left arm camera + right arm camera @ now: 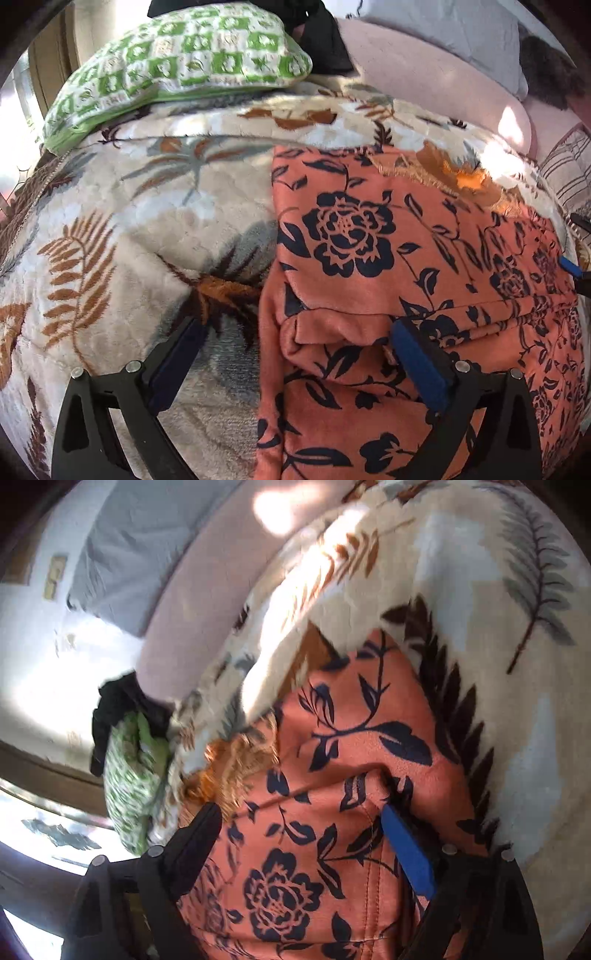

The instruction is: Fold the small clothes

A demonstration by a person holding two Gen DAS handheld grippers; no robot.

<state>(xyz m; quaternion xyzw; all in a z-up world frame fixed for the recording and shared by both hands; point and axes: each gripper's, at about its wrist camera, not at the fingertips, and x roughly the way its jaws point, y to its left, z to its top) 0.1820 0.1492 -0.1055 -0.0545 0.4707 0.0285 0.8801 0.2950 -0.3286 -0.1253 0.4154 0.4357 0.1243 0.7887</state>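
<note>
We see left hand-held gripper (295, 332) spread wide, nothing gripped; orange floral garment (388, 258) lies on leaf-print blanket (129, 240) under its right finger. Right hand-held gripper (299, 812) also wide, straddling garment, gripping nothing. Green checked pillow (184, 55) well beyond, black cloth (325, 40) behind it.

One garment (388, 258) — salmon-orange fabric printed with dark navy roses and leaves. It lies flat on the bed, partly folded: a doubled layer forms a straight crosswise fold near its near end. Stitched seam visible — surface mostly smooth, minor creases.
</note>
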